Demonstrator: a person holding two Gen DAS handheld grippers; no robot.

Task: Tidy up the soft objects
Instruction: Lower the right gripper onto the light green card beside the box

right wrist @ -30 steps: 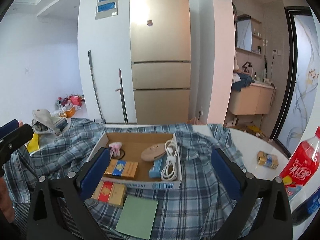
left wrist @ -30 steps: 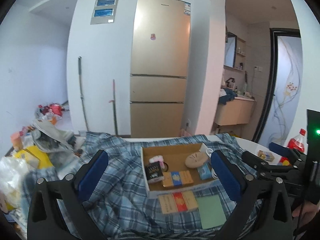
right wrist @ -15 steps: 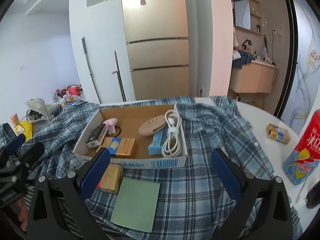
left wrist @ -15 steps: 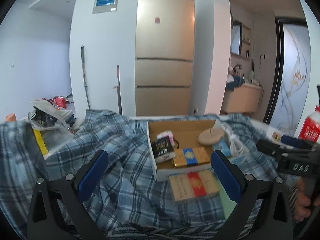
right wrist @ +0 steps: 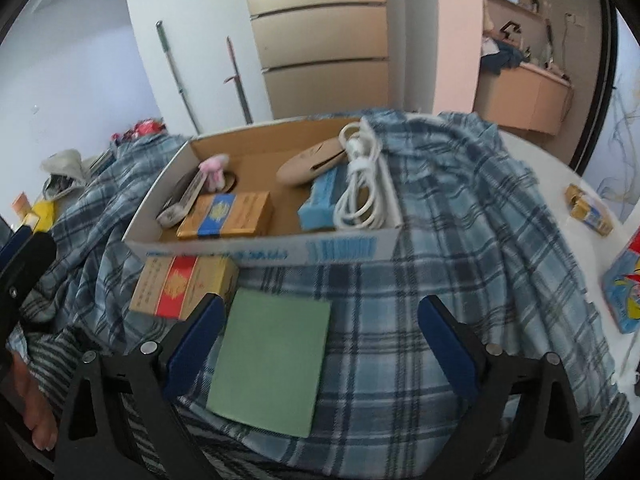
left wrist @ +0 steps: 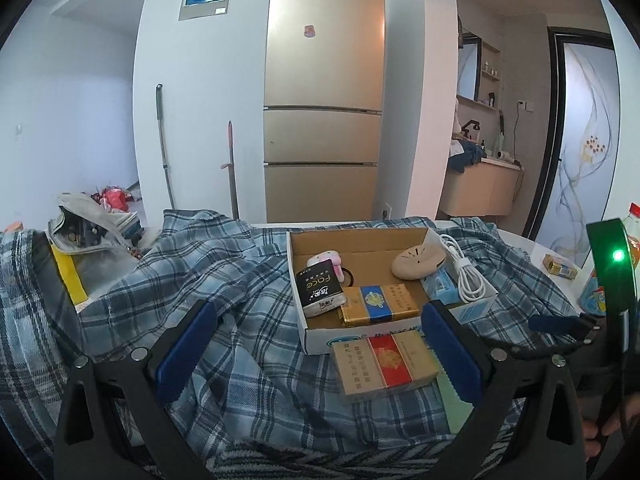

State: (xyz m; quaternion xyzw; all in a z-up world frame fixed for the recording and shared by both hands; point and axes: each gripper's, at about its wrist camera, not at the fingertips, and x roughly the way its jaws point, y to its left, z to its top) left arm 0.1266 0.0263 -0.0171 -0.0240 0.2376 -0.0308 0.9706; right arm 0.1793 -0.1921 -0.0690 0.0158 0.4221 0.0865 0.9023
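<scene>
Both grippers wide open over plaid shirt, nothing held yet.

Left gripper (left wrist: pixel 320 356) spread wide, empty, hovering above rumpled plaid shirt (left wrist: pixel 240 280) draped across desk (right wrist: pixel 560 176); cardboard box (left wrist: pixel 316 340) sitting on the shirt's middle, red-and-gold pack (left wrist: pixel 384 364) and green pad (right wrist: pixel 272 360) just in front of it. Right gripper (right wrist: pixel 320 344) equally wide, empty, low over pad and cloth. Best to clear box, pack and pad off the cloth first, then pinch a free shirt edge on each side; soft fabric likely to slip or drag box contents otherwise.
</scene>
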